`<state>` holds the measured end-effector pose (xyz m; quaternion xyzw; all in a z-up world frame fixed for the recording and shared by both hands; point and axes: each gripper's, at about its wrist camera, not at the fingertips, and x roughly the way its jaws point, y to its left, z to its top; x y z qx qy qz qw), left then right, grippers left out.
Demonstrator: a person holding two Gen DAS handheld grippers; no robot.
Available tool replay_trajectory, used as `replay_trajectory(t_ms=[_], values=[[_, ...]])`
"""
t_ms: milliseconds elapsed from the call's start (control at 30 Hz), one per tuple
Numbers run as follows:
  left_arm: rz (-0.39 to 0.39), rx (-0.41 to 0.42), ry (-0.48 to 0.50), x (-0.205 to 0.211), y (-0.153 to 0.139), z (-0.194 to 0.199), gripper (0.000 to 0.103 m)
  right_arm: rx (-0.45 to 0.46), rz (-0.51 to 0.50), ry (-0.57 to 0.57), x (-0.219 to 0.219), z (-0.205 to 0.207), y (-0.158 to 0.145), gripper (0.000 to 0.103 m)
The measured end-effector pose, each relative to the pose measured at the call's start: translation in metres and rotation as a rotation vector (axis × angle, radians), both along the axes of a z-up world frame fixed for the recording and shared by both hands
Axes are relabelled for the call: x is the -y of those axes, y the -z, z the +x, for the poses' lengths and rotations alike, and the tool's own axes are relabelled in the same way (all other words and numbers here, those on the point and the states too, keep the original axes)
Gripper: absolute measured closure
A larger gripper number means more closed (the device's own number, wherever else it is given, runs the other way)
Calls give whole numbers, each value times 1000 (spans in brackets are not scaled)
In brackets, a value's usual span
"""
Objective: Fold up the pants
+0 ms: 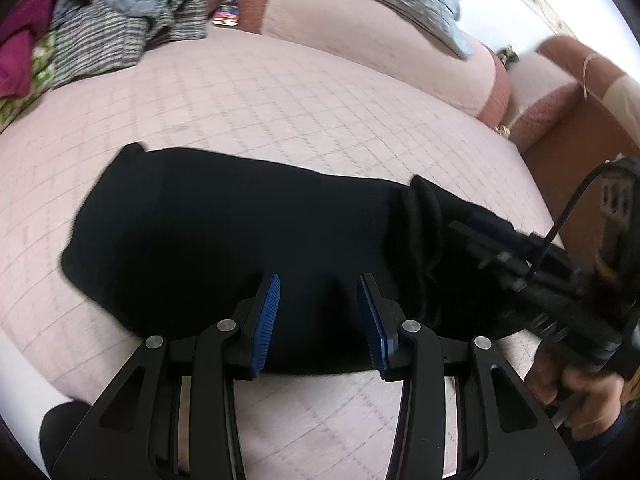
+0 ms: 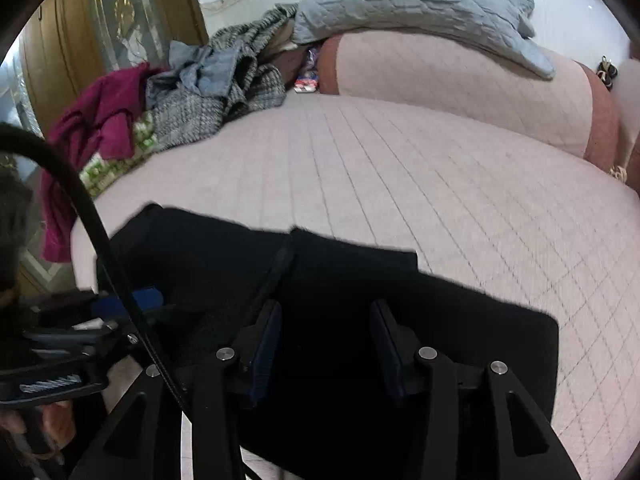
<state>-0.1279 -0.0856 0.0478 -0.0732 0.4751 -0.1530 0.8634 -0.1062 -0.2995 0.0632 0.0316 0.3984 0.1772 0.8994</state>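
Observation:
Black pants (image 1: 224, 240) lie folded on the pink quilted sofa seat (image 1: 280, 96). My left gripper (image 1: 319, 312) is open, its blue pads just above the near edge of the pants, holding nothing. The right gripper (image 1: 496, 248) shows at the right of the left wrist view, over a bunched fold of the pants. In the right wrist view the pants (image 2: 360, 280) spread below my right gripper (image 2: 326, 344), which is open above the cloth. The left gripper (image 2: 120, 304) shows at the left there.
A heap of clothes (image 2: 192, 96), grey knit, blue, magenta and green, lies at the seat's far left. A grey quilted pillow (image 2: 420, 4) rests on the pink and brown backrest (image 2: 460, 80). A brown armrest (image 1: 560, 104) stands at the right.

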Motion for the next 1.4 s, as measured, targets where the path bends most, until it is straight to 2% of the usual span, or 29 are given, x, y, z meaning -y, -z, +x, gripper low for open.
replay_trajectory(t_ms=[67,133,200,300,433,500,667,833,1033,1067,1100,1133,1200,1267,1300,1333,1367,1400], values=[[-36,2,-34,-17,-3,-7,63,26,29,-44,-6,1,-12,51],[-84,1,-97,-38,-5,-16,63,47,47,-115,-20,6,-23,51],[-120,-10,-160,-60,-4,-22,52,60,44,-166,-37,14,-28,50],[-168,-33,-268,-91,0,-31,40,47,52,-222,-62,33,-30,50],[-223,-70,-353,-118,11,-31,39,9,68,-301,-94,57,-25,48],[-230,-92,-372,-124,16,-28,39,-13,52,-331,-112,70,-20,42],[-281,-113,-391,-128,22,-16,39,-52,5,-405,-149,89,-8,42],[-270,-104,-375,-121,23,-5,35,-105,-65,-471,-177,106,12,42],[-243,-80,-367,-115,24,6,28,-190,-83,-576,-208,123,29,42],[-238,-78,-366,-114,24,7,28,-195,-86,-589,-211,123,33,48],[-234,-75,-364,-113,24,10,28,-187,-83,-615,-215,120,37,69],[-233,-73,-362,-113,25,11,28,-172,-85,-621,-215,117,36,72],[-244,-63,-364,-116,25,11,28,-134,-60,-616,-208,108,29,86],[-271,-51,-357,-119,24,13,28,-100,3,-586,-193,104,16,88],[-297,-37,-341,-120,22,14,29,-83,79,-561,-177,101,3,89],[-340,-19,-304,-120,19,16,35,-70,129,-547,-165,99,-7,89],[-365,-7,-272,-119,15,18,50,-52,178,-533,-151,95,-17,89],[-370,21,-236,-114,5,18,58,-24,231,-513,-134,90,-31,89]])
